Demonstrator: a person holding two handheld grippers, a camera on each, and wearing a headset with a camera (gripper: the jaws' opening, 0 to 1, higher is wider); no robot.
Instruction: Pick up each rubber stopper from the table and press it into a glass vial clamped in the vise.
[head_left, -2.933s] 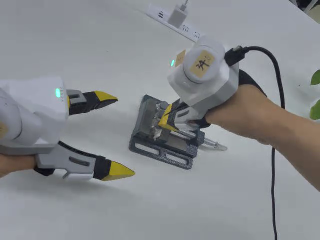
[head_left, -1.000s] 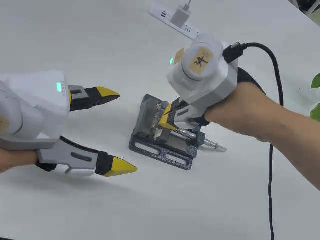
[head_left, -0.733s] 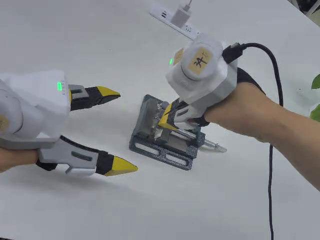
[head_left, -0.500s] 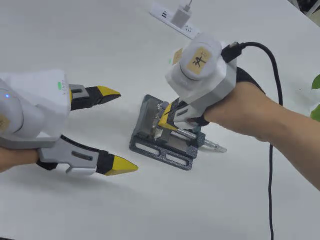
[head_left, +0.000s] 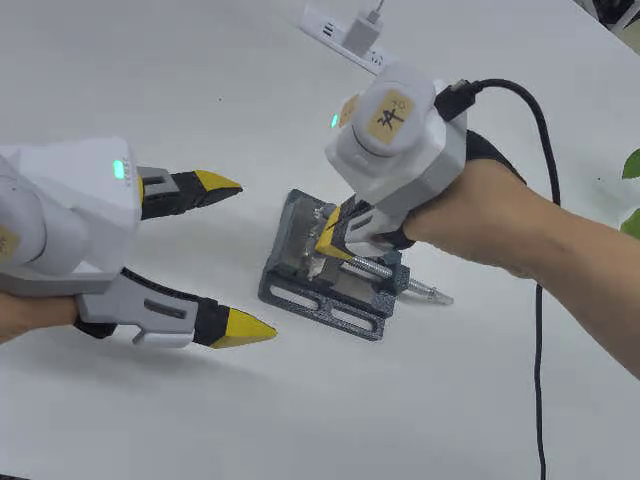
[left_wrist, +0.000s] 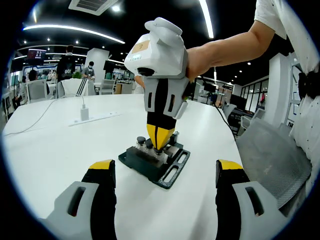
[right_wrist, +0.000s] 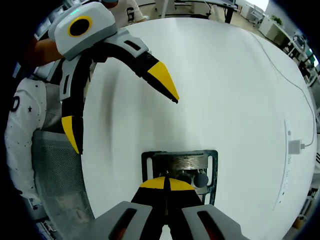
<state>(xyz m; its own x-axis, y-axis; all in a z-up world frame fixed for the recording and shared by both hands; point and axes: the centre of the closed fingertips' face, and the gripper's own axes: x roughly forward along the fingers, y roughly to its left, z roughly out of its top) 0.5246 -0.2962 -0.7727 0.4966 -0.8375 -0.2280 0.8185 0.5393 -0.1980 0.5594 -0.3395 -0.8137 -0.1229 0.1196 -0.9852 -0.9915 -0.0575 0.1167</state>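
White table (head_left: 150, 60), one vise (head_left: 322, 306), two vials (right_wrist: 201, 178), left hand-held gripper (head_left: 257, 258) spread, right hand-held gripper (right_wrist: 165, 180) closed.

A tan sticker (head_left: 390, 108) is carried on top of the right gripper (head_left: 327, 243). A dark handwritten mark is seen on it, but it cannot be read. On a white garment (right_wrist: 20, 120), a rounded character, perhaps "0", is printed.
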